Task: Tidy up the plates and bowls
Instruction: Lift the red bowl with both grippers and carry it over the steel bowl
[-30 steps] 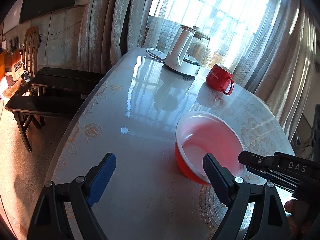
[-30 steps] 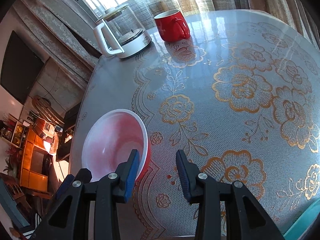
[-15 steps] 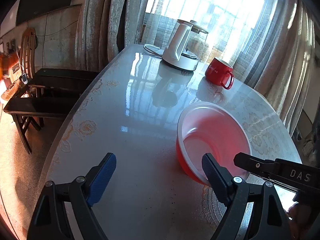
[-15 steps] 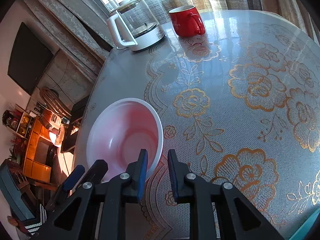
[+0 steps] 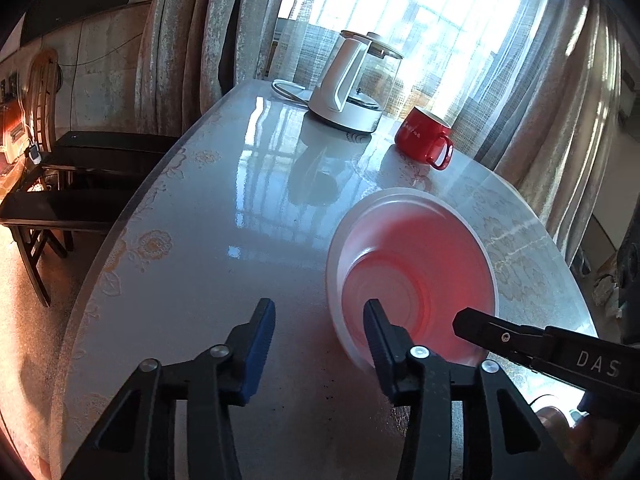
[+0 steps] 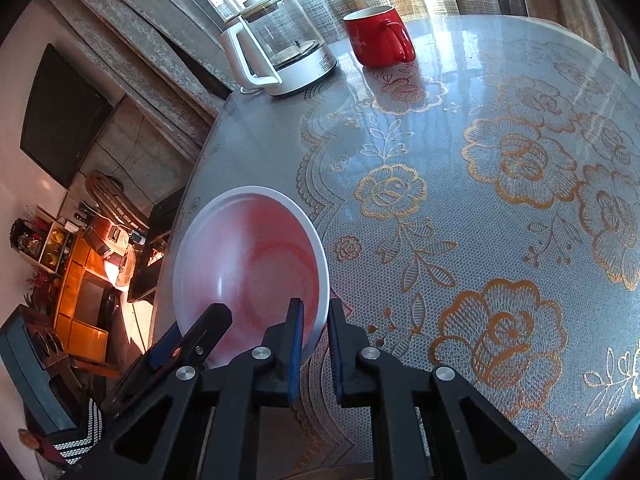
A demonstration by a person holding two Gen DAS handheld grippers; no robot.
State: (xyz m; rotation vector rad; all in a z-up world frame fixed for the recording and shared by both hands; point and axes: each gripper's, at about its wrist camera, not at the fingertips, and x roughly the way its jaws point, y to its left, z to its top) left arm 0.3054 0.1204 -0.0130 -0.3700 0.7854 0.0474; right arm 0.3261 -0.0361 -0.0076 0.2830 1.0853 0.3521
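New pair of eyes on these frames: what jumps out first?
The red bowl, white inside, near the table's front edge, tipped up with the right gripper shut on its rim; the left gripper straddles the opposite rim, fingers having just been closing. Next, the red mug and glass kettle at the far end by the sunlit curtains. The gold flower cloth covers the table's right side.

Glass kettle (image 5: 354,84) with white handle on white base at far worktop (image 5: 224,216) edge, red mug (image 5: 423,138) just beside it. Gold floral cover (image 6: 500,208) on worktop. Curtains (image 5: 532,92), dark bench (image 5: 80,176), wooden chair (image 5: 42,96).
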